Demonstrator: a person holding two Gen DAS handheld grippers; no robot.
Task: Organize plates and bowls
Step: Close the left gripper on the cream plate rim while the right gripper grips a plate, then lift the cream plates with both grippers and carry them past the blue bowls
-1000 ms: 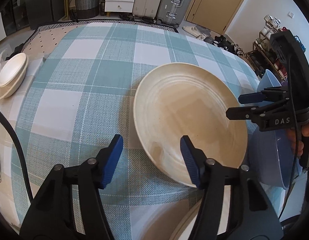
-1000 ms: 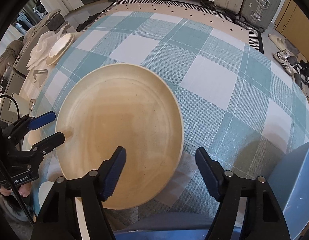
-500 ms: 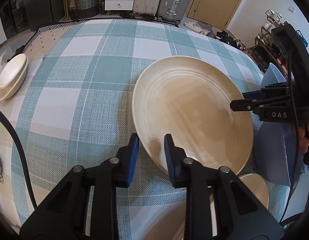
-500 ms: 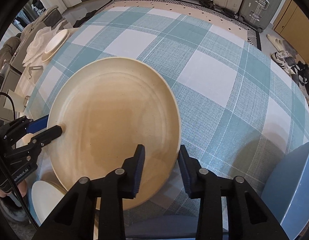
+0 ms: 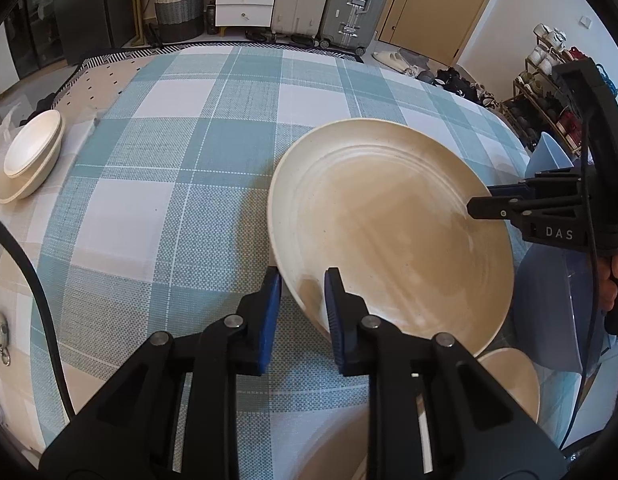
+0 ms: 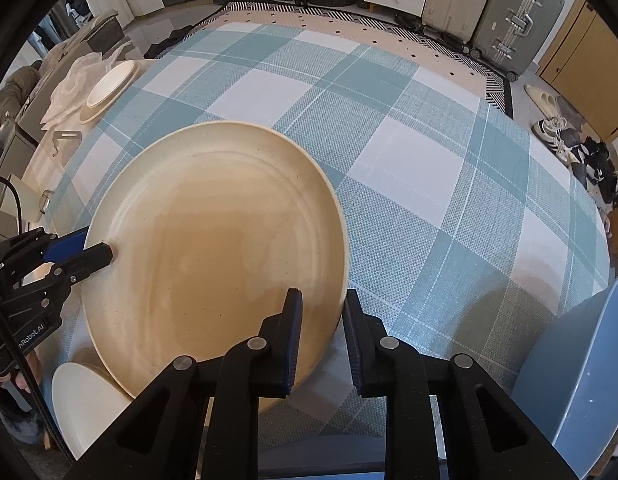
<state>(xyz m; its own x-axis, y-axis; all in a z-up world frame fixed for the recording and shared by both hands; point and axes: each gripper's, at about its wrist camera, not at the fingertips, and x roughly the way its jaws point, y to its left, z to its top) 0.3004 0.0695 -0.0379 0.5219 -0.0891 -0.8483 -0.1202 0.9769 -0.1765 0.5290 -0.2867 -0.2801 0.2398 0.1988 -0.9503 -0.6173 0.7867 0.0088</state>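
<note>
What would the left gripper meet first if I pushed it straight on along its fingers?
The left gripper already straddles the large cream plate at its near rim, so it would slide deeper onto that rim; beyond lies the checked tablecloth. Depth is uncertain.

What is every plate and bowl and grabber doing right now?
big plate: lifted and tilted, pinched at two opposite rim spots.
left gripper: jaws shut on the big plate's rim.
right gripper: jaws shut on the big plate's rim.
stacked bowls: nested, resting at the table's far left edge.
small plate: lying flat under the big plate.
blue bowl: resting, partly out of view.
</note>
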